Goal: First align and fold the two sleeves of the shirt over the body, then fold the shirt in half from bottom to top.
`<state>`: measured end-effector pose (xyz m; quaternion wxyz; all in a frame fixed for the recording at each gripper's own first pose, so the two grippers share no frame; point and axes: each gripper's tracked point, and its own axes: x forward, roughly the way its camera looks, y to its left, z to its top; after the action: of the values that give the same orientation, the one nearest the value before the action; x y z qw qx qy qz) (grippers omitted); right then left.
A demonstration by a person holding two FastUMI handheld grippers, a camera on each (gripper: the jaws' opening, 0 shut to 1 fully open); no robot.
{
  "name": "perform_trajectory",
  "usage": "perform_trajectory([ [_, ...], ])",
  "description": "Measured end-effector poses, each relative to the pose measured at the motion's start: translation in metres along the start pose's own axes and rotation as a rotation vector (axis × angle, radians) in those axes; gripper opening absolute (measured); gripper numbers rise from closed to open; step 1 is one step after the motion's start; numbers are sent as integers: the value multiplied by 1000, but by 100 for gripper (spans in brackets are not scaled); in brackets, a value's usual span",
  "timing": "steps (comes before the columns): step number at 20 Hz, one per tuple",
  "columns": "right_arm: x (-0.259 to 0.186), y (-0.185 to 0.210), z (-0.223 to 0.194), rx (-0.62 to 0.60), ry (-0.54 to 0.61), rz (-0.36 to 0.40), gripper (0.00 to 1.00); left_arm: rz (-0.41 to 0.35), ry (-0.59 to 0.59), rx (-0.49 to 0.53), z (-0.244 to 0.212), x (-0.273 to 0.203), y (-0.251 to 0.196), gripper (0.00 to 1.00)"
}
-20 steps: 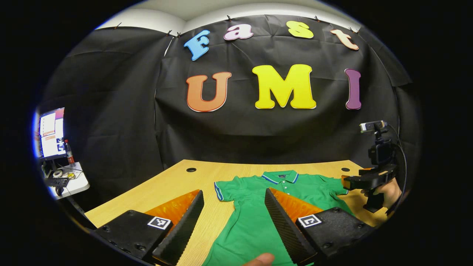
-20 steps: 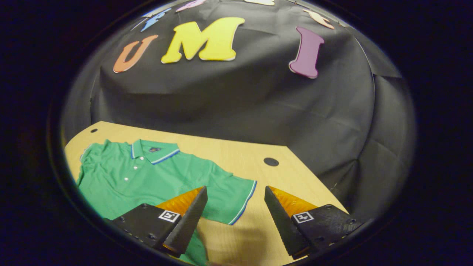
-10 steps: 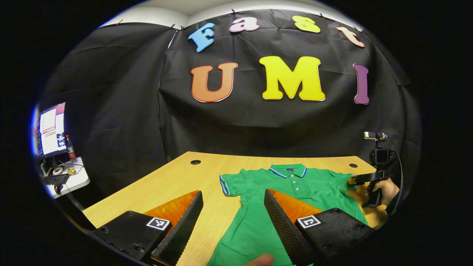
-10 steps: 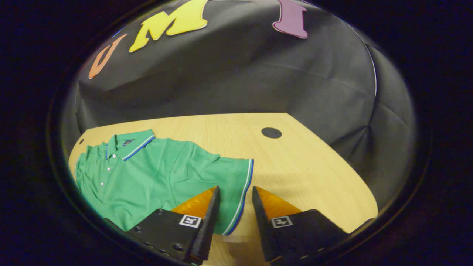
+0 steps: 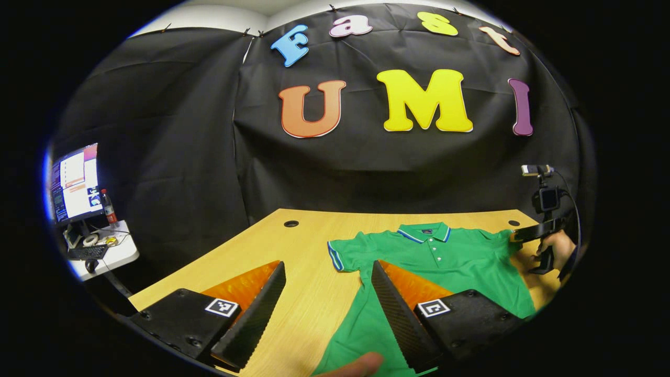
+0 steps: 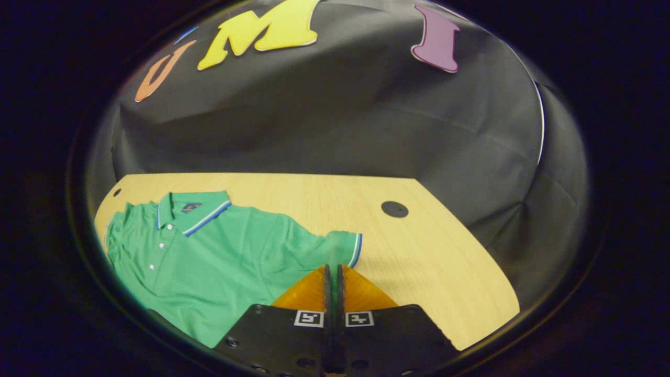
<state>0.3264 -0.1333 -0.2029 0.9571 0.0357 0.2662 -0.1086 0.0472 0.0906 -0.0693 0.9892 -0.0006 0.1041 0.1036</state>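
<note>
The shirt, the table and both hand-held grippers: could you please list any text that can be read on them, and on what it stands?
No text here can be read.
Shirt, neck label: too small to read.
Left hand-held gripper, marker: a coded square, no words.
Right hand-held gripper, marker: the same.
Table: no text.
</note>
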Motion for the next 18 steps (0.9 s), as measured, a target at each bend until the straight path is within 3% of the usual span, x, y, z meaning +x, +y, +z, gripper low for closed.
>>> perform_trajectory([
  [5,-26,43,32,-73,-92,53,0,55,-22,11,7,-2,17,100],
  [9,-42,94,38,-149,-121,116,0,19,-38,-13,11,-4,9,100],
  [12,-54,126,37,-137,-112,172,1,21,-31,-17,9,-3,9,100],
  [13,-63,136,39,-113,-112,212,9,15,-26,-21,7,-2,7,100],
  [15,-80,150,49,-88,-147,272,50,10,-20,-28,6,0,5,100],
  [17,-99,145,58,-101,-184,267,91,-1,-17,-37,5,1,1,100],
  [18,-110,144,64,-102,-204,270,96,-11,-12,-44,5,1,-2,100],
])
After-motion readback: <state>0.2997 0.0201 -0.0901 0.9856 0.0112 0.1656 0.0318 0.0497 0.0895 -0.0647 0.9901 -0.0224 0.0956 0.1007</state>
